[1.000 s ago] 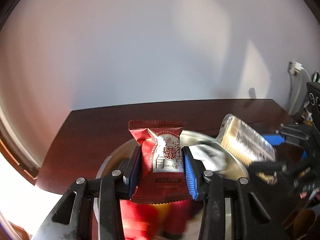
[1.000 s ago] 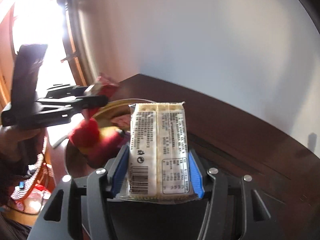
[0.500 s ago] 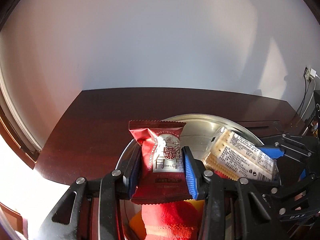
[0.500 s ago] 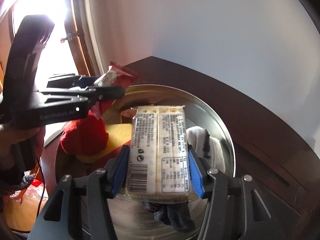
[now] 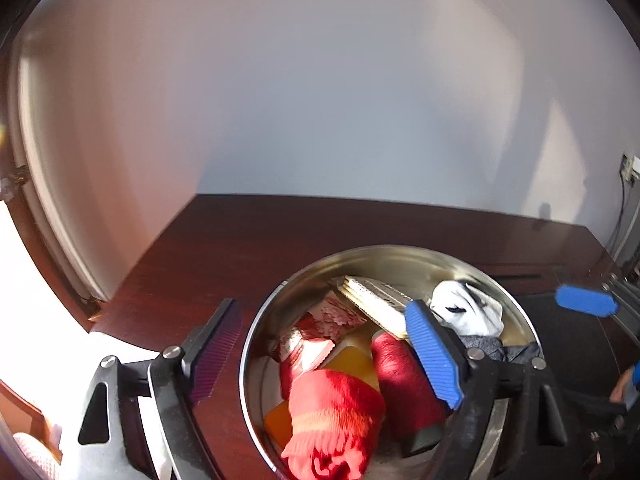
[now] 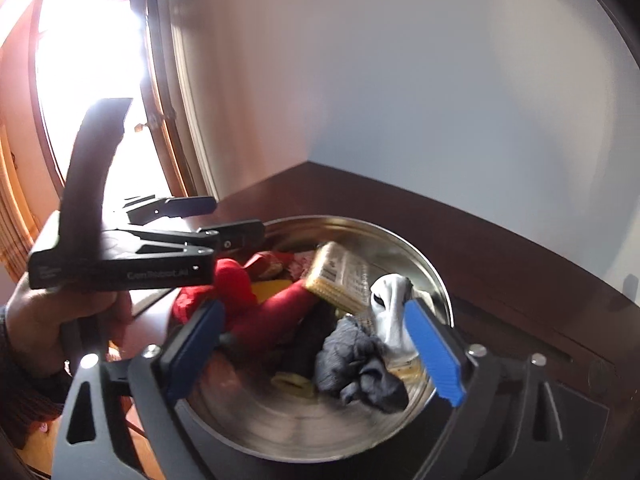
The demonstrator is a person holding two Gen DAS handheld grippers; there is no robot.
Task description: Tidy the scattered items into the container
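Both the left tongs (image 5: 324, 354) and the right tongs (image 6: 318, 354) stand wide and hold nothing, poised just above the round shiny metal tin (image 6: 420, 256) on the dark wooden bench (image 5: 248, 236). Below and between the right tongs lie the clear-wrapped pale cracker packet (image 6: 340, 276), a crumpled grey sock (image 6: 356, 364) and a white sock (image 6: 394, 312); below the left tongs, the dark red foil snack pouch (image 5: 320, 328) and a red knitted sock (image 5: 332, 416). The packet is probably light, slippery and brittle: grip its long flat sides gently. Socks are soft; pinch any fold
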